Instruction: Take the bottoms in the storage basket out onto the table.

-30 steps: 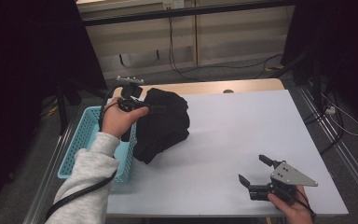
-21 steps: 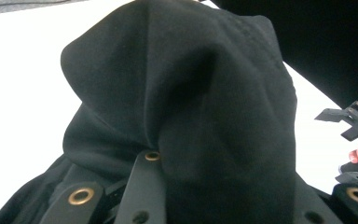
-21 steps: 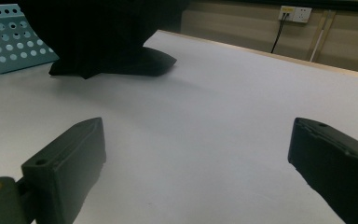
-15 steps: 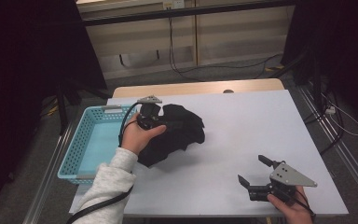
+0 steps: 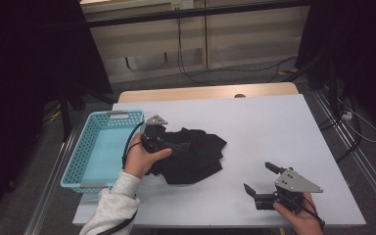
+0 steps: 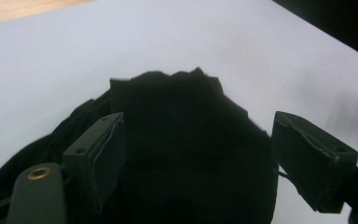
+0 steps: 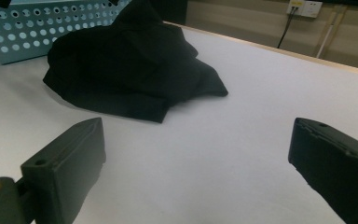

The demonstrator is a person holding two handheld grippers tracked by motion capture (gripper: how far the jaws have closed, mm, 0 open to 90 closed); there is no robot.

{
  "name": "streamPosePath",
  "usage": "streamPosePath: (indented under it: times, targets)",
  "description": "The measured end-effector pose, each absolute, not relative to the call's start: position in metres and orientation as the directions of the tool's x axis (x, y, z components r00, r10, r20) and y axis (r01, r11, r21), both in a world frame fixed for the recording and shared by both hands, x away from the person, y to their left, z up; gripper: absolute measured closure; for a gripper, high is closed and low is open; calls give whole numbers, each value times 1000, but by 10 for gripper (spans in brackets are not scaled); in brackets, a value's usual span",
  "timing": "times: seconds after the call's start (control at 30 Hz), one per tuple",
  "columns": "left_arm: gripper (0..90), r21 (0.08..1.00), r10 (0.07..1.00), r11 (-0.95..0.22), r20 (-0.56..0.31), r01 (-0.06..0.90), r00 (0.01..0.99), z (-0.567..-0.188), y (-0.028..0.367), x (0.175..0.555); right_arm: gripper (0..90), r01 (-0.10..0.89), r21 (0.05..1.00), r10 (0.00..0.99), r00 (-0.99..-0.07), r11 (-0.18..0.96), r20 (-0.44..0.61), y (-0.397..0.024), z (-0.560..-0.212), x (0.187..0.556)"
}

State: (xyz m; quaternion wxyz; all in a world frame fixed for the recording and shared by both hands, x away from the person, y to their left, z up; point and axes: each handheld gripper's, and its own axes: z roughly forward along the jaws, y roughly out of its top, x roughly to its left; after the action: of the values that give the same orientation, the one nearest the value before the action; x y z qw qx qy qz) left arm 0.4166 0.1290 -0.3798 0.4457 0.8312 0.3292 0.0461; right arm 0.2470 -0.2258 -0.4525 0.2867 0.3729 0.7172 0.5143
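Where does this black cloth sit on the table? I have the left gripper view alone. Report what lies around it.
Observer: The crumpled black cloth lies on the white table, just right of a light blue perforated plastic basket, outside it.
Operator: Check inside that basket.
Observer: Its floor looks bare; nothing lies in it.
Operator: Locate the other gripper.
Observer: The right gripper is at the table's near right corner, jaws open, well apart from the cloth.
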Motion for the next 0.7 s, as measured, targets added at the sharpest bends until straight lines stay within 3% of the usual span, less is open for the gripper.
streamPosePath:
  times: [0.47,0.57,0.7]
  targets:
    - [156,780,595,-383,-201,494,778,-399,142,392,22,269,938,829,-557,220,-35,-218,-455,256]
    - [151,758,582,-427,-187,493,792,-403,139,392,21,279,936,836,-547,216,-30,-220,-456,255]
    - [140,766,575,-403,-214,500,790,-402,141,389,14,283,936,845,-534,207,-25,-221,-455,255]
